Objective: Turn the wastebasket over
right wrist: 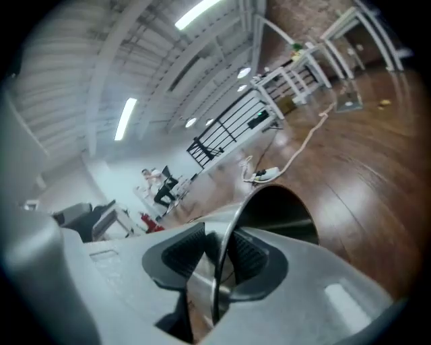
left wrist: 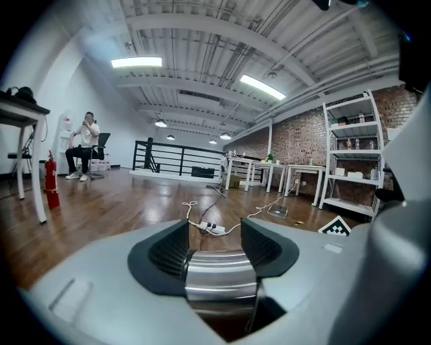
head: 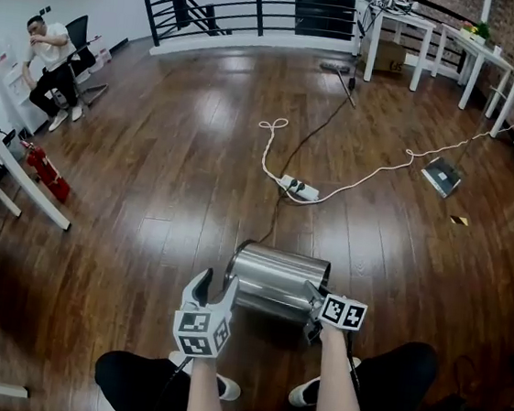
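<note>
A shiny steel wastebasket [head: 276,280] lies on its side on the wooden floor, its dark open mouth [right wrist: 283,215] at the right end. My left gripper [head: 214,285] is at its left end, jaws open. In the left gripper view the steel wall [left wrist: 219,276] shows in the gap between the pads, and no pad visibly presses on it. My right gripper [head: 314,299] is at the mouth. The thin rim [right wrist: 225,249] stands between its pads with a little space on each side, so that gripper [right wrist: 217,253] is open around the rim.
A white power strip [head: 300,189] and its cables lie on the floor just beyond the basket. A flat device [head: 441,175] lies further right. White tables [head: 495,61] line the right side, a person [head: 50,61] sits far left, and a red extinguisher [head: 47,174] is nearby.
</note>
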Tool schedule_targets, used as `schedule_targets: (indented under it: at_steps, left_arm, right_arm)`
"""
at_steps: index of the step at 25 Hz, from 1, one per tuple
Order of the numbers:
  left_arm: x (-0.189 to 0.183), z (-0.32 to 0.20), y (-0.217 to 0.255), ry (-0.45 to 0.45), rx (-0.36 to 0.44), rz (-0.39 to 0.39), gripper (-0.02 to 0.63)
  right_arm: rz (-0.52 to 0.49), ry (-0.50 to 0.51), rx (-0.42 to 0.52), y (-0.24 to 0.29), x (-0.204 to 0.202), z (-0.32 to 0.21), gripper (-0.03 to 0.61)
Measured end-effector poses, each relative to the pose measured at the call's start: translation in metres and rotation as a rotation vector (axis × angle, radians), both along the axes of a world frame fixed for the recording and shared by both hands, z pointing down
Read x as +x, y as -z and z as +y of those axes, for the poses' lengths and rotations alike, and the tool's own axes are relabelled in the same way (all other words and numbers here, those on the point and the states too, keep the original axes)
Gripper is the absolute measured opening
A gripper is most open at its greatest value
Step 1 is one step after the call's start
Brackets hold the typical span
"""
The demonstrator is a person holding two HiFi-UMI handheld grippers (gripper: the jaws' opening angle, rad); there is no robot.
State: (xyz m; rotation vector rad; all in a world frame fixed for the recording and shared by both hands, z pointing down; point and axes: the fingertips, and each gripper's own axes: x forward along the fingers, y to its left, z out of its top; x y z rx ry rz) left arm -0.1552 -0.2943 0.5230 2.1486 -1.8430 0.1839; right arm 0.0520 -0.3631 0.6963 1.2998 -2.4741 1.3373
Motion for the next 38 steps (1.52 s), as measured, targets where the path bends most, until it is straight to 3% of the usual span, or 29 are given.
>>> schedule_targets:
  at_steps: [4, 5, 7, 9, 14, 18, 23, 25, 27, 28, 30, 32, 34, 36, 38]
  left_arm:
    - [0.017, -0.003, -0.017, -0.036, -0.046, -0.022, 0.267]
    - [0.02, -0.003, -0.024, -0.044, -0.062, -0.033, 0.267]
    - [0.02, -0.006, -0.042, -0.054, -0.103, -0.048, 0.267]
    - [0.014, -0.014, -0.062, -0.05, -0.153, -0.043, 0.273]
    - [0.001, -0.051, -0.118, -0.046, -0.23, -0.05, 0.267]
    - [-0.001, -0.08, -0.15, -0.106, -0.258, -0.029, 0.265]
    - [0.005, -0.086, -0.195, -0.23, -0.39, 0.018, 0.265]
    - [0.011, -0.084, -0.206, -0.241, -0.418, 0.084, 0.243]
    - [0.015, -0.083, -0.209, -0.216, -0.414, 0.212, 0.222]
    - [0.017, -0.084, -0.209, -0.208, -0.413, 0.264, 0.164]
    - [0.018, -0.086, -0.209, -0.207, -0.427, 0.286, 0.163]
    - [0.016, -0.088, -0.208, -0.216, -0.451, 0.234, 0.149]
    - [0.013, -0.085, -0.204, -0.227, -0.472, 0.134, 0.133]
    - [0.008, -0.079, -0.197, -0.242, -0.494, -0.007, 0.078]
    - [0.007, -0.079, -0.188, -0.259, -0.502, -0.102, 0.075]
  right_arm:
    - [-0.175, -0.258, -0.175, -0.051, 0.06, 0.016, 0.112]
    - [-0.211, -0.289, -0.188, -0.058, 0.069, 0.022, 0.151]
    - [-0.232, -0.271, -0.173, -0.061, 0.07, 0.029, 0.166]
    - [-0.173, -0.234, -0.183, -0.061, 0.067, 0.034, 0.169]
    - [0.175, -0.238, -0.183, -0.047, 0.079, 0.051, 0.173]
    - [0.19, -0.249, -0.143, -0.036, 0.076, 0.062, 0.173]
    - [0.23, -0.172, -0.178, -0.039, 0.061, 0.08, 0.173]
    - [0.251, -0.134, -0.195, -0.041, 0.06, 0.083, 0.167]
    - [0.287, -0.106, -0.208, -0.045, 0.063, 0.084, 0.13]
    - [0.303, -0.091, -0.212, -0.047, 0.065, 0.084, 0.104]
    - [0.327, -0.055, -0.208, -0.05, 0.066, 0.082, 0.074]
    - [0.352, -0.03, -0.192, -0.05, 0.065, 0.078, 0.074]
    - [0.345, -0.05, -0.182, -0.048, 0.064, 0.073, 0.074]
    - [0.242, -0.107, -0.198, -0.049, 0.064, 0.069, 0.063]
    - [0.158, -0.149, -0.2, -0.048, 0.065, 0.063, 0.057]
